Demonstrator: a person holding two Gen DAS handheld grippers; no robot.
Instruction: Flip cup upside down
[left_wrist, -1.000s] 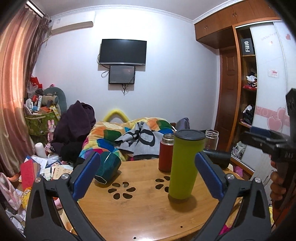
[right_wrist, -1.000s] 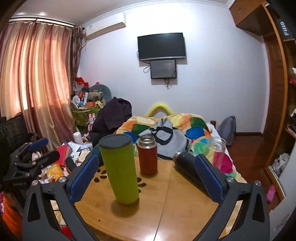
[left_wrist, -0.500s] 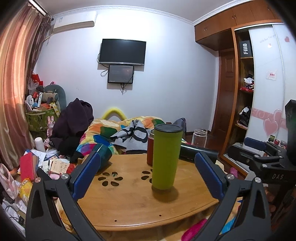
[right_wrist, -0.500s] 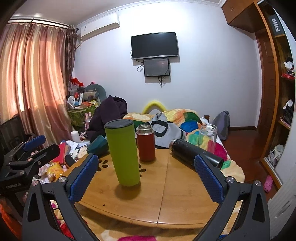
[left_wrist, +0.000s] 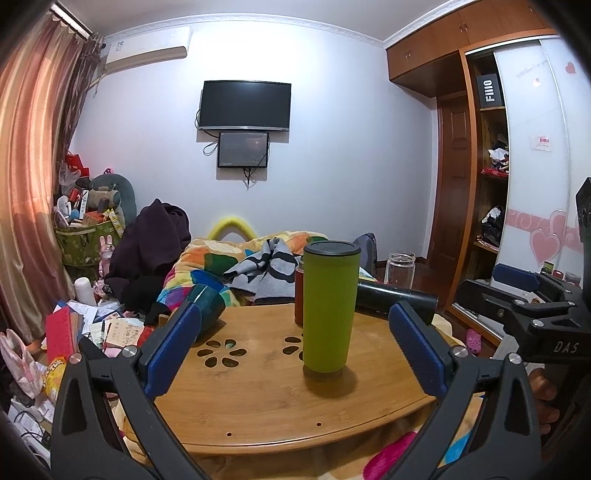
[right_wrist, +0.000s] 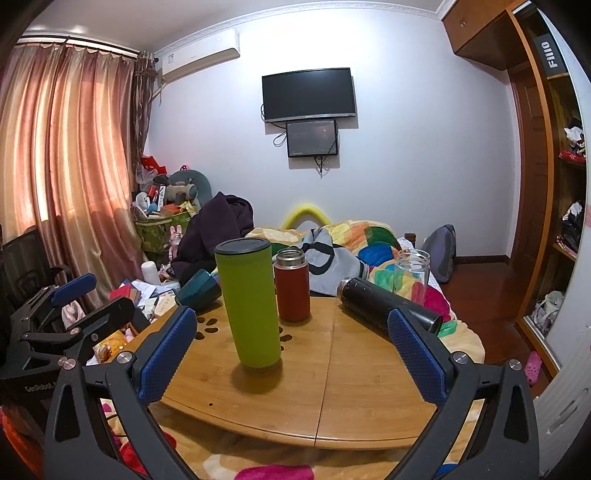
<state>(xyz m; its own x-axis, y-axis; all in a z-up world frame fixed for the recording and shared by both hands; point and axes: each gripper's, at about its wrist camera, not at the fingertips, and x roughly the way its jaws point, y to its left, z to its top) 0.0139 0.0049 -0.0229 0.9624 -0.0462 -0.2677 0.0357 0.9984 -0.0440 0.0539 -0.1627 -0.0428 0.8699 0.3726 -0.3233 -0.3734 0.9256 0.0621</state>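
Observation:
A tall green cup (left_wrist: 330, 306) with a dark top stands upright near the middle of the round wooden table (left_wrist: 258, 406); it also shows in the right wrist view (right_wrist: 248, 304). My left gripper (left_wrist: 295, 347) is open and empty, back from the table's near edge, with the cup between its fingers in view but well ahead. My right gripper (right_wrist: 291, 350) is open and empty, also back from the table. Each gripper shows at the side of the other's view: the right one (left_wrist: 524, 295) and the left one (right_wrist: 74, 306).
On the table: a red flask (right_wrist: 293, 284) upright behind the green cup, a black bottle (right_wrist: 384, 304) lying on its side at the right, a clear glass jar (right_wrist: 410, 273) at the far right, a teal cup (right_wrist: 199, 290) tipped over at the far left. A cluttered bed lies beyond.
Both grippers have drawn back from the table, so the green cup and the table look farther and the near edge has come into view. Both stay open.

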